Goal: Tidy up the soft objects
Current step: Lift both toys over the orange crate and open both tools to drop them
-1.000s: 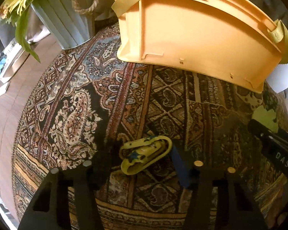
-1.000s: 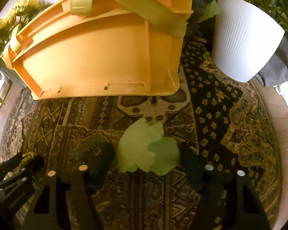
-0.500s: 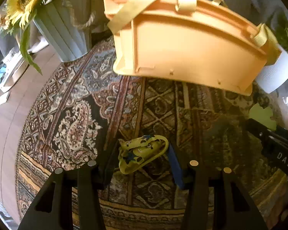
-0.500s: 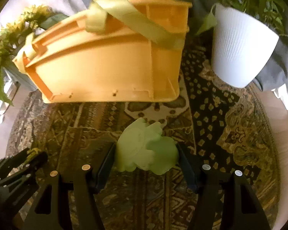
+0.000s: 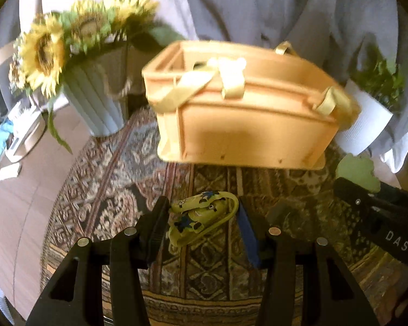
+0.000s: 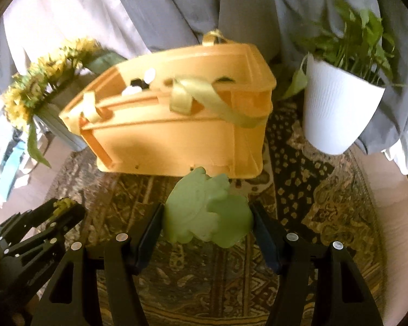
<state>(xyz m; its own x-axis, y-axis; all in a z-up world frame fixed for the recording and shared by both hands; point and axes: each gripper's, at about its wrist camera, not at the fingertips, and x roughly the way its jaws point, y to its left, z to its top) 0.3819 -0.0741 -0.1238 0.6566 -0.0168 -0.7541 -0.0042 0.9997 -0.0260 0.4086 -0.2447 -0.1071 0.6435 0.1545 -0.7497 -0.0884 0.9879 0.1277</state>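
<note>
My left gripper [image 5: 202, 217] is shut on a yellow soft toy with blue patches [image 5: 201, 217] and holds it above the rug. My right gripper [image 6: 206, 218] is shut on a pale green soft toy [image 6: 204, 212], also lifted. An orange basket with yellow-green straps [image 5: 247, 127] stands on the rug ahead of both; in the right wrist view [image 6: 176, 135] some white and dark items show inside it. The right gripper and green toy [image 5: 356, 168] show at the right of the left wrist view; the left gripper [image 6: 51, 217] shows at the lower left of the right wrist view.
A grey ribbed pot of sunflowers [image 5: 95, 100] stands left of the basket. A white ribbed pot with a green plant [image 6: 337, 114] stands right of it. A patterned rug [image 6: 326, 203] covers the wooden floor [image 5: 16, 206]. Grey and white curtains [image 6: 176, 8] hang behind.
Both grippers have closed on their toys and risen from the rug. The views have tilted up, so the basket's top rim and the curtains now show.
</note>
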